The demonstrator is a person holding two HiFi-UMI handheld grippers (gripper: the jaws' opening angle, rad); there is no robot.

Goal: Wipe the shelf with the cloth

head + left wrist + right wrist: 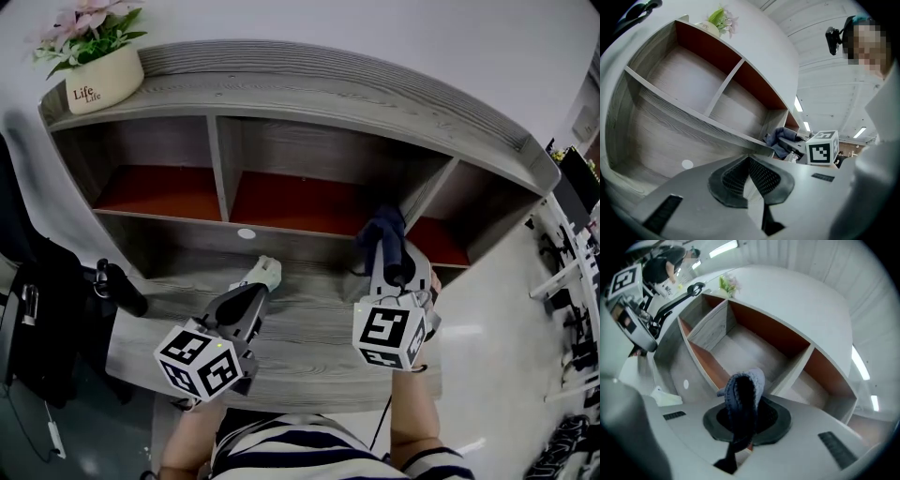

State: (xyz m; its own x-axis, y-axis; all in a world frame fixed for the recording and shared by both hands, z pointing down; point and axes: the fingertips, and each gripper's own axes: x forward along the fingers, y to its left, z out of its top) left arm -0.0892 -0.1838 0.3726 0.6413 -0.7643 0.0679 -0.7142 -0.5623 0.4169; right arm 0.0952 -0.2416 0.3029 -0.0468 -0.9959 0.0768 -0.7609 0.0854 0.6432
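Shelf (375, 98): grey wood-grain unit with three open compartments backed in red-brown and a wide lower board in front.
Right gripper (746, 420): held over the lower board, jaws clamped on the cloth.
Left gripper (749, 161): low over the lower board on the left, jaws pressed together with nothing between them.
Plant pot (103, 80): cream, with pink flowers, on the top board's left end.
Cloth (743, 390): dark blue, bunched upright in the right gripper's jaws, near the divider between the middle and right compartments.
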